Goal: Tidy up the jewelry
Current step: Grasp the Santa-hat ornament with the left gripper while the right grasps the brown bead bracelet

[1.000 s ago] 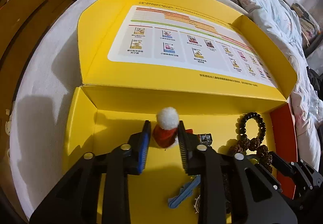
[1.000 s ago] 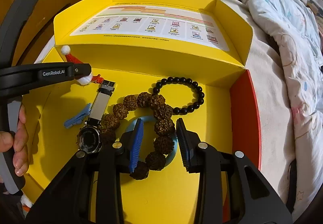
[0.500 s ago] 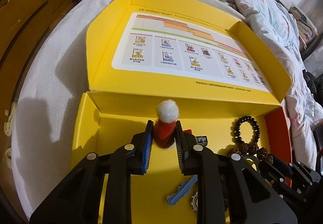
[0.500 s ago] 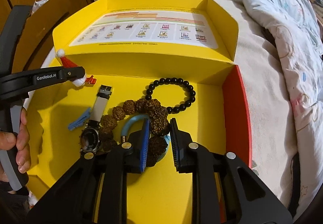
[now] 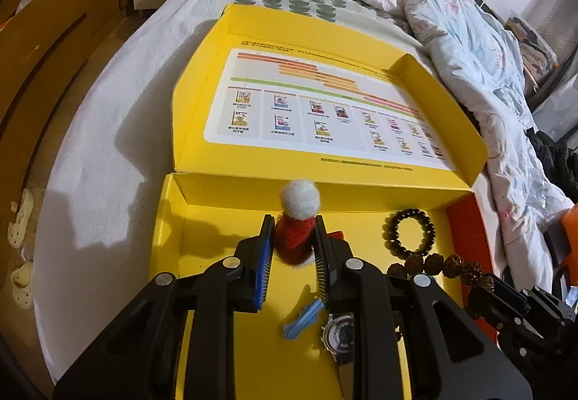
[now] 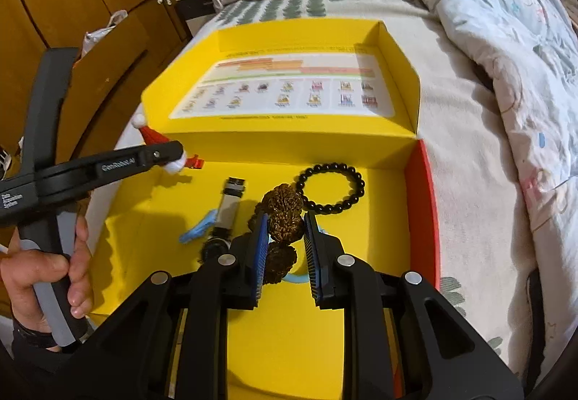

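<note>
1. On the bed (image 5: 108, 147), yellow box (image 5: 202, 327) lies open.
2. Right claw (image 6: 285, 232): jaws have just closed; pads now pinch brown seed bracelet (image 6: 285, 216), lifting it, unlike a second ago. Lower beads hidden.
3. Left claw (image 5: 293, 239) clamps santa-hat clip (image 5: 294, 241), raised off the floor.
4. Watch (image 5: 339, 331), blue clip (image 5: 301, 318), black bracelet (image 5: 410, 232) remain; watch partly covered.
</note>
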A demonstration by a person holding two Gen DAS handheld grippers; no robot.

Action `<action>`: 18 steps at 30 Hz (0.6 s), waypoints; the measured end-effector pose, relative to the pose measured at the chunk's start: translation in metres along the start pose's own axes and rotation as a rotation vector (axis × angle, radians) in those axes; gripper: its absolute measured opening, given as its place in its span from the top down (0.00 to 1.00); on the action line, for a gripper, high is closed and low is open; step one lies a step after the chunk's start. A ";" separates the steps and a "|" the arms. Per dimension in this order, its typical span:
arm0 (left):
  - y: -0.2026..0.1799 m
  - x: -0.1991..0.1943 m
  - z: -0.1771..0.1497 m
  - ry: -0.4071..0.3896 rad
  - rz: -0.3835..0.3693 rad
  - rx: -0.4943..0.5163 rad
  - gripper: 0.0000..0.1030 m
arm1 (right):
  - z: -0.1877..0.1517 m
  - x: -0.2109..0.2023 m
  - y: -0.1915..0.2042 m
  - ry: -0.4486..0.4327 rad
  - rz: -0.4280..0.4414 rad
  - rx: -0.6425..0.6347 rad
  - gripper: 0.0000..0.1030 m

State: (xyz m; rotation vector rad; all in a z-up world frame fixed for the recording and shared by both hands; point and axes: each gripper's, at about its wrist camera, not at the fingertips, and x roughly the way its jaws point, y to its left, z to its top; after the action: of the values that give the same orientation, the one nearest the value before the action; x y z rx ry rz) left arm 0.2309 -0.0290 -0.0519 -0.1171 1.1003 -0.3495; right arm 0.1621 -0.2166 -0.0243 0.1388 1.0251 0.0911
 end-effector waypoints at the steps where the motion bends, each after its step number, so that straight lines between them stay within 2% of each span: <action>1: 0.000 -0.003 0.000 -0.002 0.001 0.001 0.79 | 0.000 -0.004 0.002 -0.005 0.001 -0.003 0.80; 10: -0.003 -0.052 -0.010 -0.043 0.017 0.023 0.79 | -0.005 -0.062 0.019 -0.078 0.013 -0.024 0.80; 18: 0.002 -0.113 -0.033 -0.059 0.048 0.036 0.79 | -0.023 -0.121 0.012 -0.138 0.015 -0.012 0.80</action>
State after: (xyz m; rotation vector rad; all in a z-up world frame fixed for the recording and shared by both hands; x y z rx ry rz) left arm 0.1564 0.0134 0.0285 -0.0681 1.0362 -0.3208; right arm 0.0803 -0.2201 0.0679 0.1401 0.8860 0.1003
